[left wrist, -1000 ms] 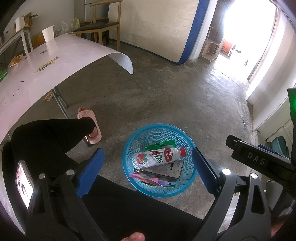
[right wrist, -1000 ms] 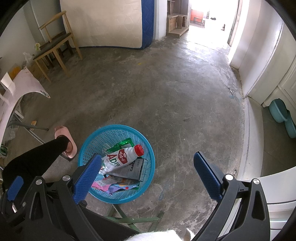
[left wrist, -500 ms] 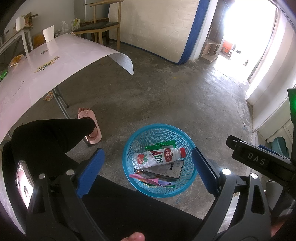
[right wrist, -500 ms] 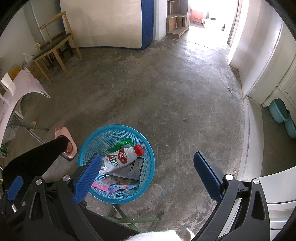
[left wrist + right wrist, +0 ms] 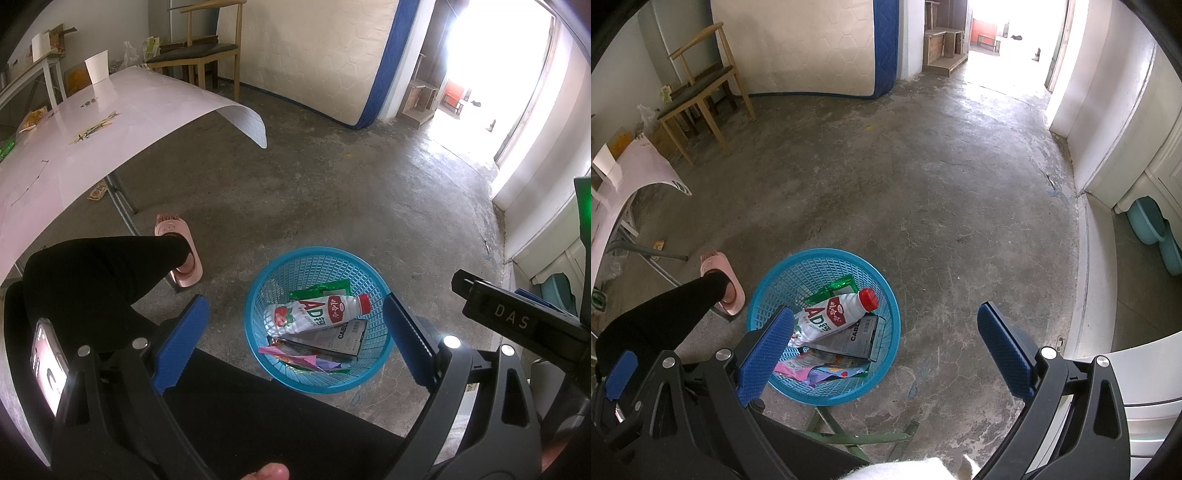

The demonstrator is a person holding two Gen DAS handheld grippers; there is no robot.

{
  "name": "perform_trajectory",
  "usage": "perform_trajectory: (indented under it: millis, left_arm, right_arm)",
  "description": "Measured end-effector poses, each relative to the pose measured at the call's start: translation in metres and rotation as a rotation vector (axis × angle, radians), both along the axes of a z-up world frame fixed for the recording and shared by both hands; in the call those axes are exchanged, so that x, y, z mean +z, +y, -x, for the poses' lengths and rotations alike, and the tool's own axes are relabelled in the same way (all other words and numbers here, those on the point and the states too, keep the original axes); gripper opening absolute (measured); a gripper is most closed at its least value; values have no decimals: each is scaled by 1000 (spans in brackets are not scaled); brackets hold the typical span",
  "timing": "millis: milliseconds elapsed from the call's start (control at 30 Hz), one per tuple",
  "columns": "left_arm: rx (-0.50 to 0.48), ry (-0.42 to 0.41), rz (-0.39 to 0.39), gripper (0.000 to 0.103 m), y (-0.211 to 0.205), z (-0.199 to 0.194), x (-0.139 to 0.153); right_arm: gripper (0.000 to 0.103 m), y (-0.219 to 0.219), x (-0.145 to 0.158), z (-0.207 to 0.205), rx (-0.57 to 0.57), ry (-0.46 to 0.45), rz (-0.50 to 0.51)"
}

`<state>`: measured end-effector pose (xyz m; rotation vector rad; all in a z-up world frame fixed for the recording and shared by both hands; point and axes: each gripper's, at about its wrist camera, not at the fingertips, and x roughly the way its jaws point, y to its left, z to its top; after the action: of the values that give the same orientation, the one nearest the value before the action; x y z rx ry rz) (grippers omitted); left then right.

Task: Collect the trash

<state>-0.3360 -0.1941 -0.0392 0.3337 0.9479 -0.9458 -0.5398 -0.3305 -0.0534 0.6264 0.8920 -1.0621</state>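
Lower centre of both views, I see the blue basket (image 5: 255, 314) holding a bottle (image 5: 314, 314); left gripper (image 5: 295, 339) and right gripper (image 5: 886, 343) spread wide, empty.

The left gripper (image 5: 295, 339) is hanging with its blue-padded jaws spread wide above a round blue plastic mesh basket (image 5: 258, 295) on the concrete floor, where a white red-capped drink bottle (image 5: 314, 314) is lying across a dark flat box (image 5: 332, 338) and crumpled colourful wrappers (image 5: 306, 360).

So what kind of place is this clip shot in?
Likely a spare or storage room in a home: bare concrete floor, a mattress leaning against the wall, a wooden chair, and a folding table beside a blue trash basket.
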Motion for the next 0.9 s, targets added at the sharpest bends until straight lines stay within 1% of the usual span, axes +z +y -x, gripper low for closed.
perform_trajectory:
  millis: [900]
  left_arm:
    - [1, 1, 1, 91, 0, 0, 0]
  right_arm:
    - [97, -1, 1, 0, 0, 0, -1]
